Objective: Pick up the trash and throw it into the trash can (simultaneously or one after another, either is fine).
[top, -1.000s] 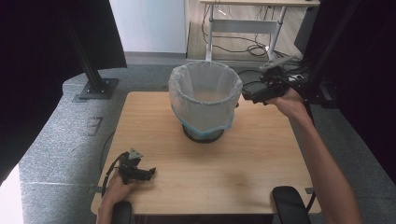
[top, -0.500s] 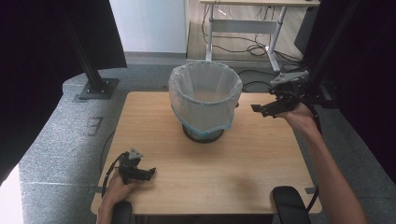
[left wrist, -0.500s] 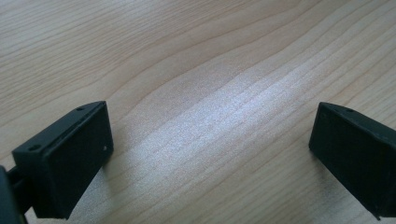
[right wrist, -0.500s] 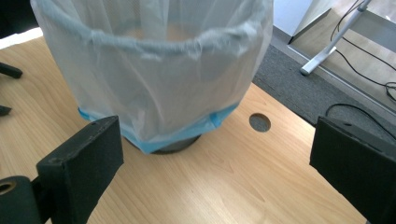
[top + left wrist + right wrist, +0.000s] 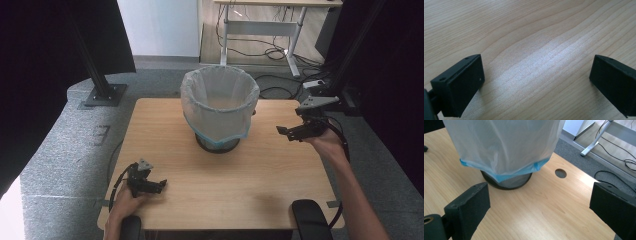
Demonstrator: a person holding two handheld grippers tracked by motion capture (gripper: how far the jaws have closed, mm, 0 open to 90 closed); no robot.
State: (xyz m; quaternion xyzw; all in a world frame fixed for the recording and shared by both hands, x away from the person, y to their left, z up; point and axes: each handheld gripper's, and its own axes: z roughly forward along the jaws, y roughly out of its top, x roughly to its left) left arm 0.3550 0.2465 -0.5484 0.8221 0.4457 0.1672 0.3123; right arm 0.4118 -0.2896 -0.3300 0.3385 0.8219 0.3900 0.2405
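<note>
One mesh wastebasket point(image 5: 218, 142), lined with one white bag point(image 5: 220, 102), stands mid-table point(image 5: 250, 185); two claws gape empty, the right claw point(image 5: 290, 132) beside it, the left claw point(image 5: 159, 186) near the table's front-left edge.

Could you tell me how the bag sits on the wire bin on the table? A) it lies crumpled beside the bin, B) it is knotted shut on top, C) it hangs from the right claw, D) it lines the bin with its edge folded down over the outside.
D: the pale bag lines the open bin, its blue-edged hem hanging down the outside, above the dark mesh base.
</note>
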